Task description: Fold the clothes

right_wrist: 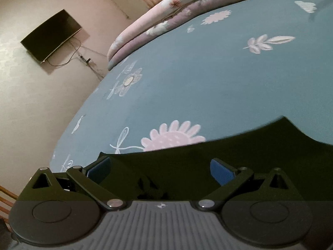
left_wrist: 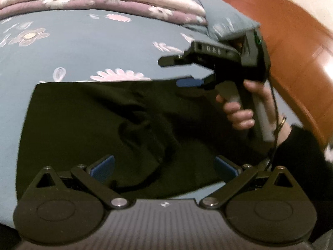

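**Black garment spread flat on the bed, both grippers wide above it**

Black garment [left_wrist: 108,125] lies on the blue flowered bedsheet [left_wrist: 83,50], a broad dark rectangle whose long axis runs left to right across the left wrist view, its far edge straight and level. Soft creases gather near its middle; what kind of garment it is cannot be told.

Nearest the left camera, the left gripper [left_wrist: 164,166] hangs over the near edge of the cloth with its blue pads spread wide and nothing between them. Further in and to the right, the right gripper [left_wrist: 183,71] hovers over the garment's far right corner, held by a hand [left_wrist: 241,112] in a dark sleeve; its fingers stand apart, one above the other, empty.

The right wrist view shows that gripper [right_wrist: 160,170] from behind, pads wide, with the garment [right_wrist: 229,162] beneath and one corner of it peaking up at the right. Only this view takes in the room: a pale wall and a dark flat screen [right_wrist: 52,34] with cables hanging below it.

Beyond the garment, both views show bare sheet, then a folded pink and mauve floral quilt [left_wrist: 104,0] along the far side. The left view alone shows a blue-grey pillow [left_wrist: 224,18] and an orange-brown wooden headboard [left_wrist: 291,41] at the right.
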`<action>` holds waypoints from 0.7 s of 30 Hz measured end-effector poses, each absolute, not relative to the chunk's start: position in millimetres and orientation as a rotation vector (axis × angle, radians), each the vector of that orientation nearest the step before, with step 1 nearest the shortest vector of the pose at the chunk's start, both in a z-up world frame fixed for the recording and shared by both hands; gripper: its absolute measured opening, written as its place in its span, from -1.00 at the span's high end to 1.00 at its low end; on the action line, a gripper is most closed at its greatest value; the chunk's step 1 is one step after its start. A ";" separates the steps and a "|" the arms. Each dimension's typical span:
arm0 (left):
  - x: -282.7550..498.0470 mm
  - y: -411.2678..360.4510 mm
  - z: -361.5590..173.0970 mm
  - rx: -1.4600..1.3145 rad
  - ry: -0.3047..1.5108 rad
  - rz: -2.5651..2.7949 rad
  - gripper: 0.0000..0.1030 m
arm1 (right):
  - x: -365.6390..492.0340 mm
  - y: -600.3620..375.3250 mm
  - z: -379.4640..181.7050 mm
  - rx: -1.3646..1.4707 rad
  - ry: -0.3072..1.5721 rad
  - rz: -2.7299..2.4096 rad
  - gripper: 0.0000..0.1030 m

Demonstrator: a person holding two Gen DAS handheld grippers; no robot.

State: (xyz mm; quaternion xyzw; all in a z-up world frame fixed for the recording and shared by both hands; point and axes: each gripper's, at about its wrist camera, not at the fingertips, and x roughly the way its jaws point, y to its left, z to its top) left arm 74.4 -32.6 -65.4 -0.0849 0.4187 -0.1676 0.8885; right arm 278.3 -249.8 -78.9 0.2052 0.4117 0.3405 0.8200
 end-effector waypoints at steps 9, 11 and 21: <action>74.1 -74.4 -81.1 -0.117 0.935 -0.458 -0.96 | 220.5 -320.6 -45.6 0.557 0.786 0.659 -1.00; 74.0 -78.7 -80.7 -0.114 0.933 -0.471 -0.96 | 202.1 -327.1 -50.8 0.588 0.812 0.600 -1.00; 80.7 -128.8 -97.7 -0.074 0.937 -0.724 -0.96 | 122.8 -342.3 -67.0 0.619 0.889 0.379 -1.00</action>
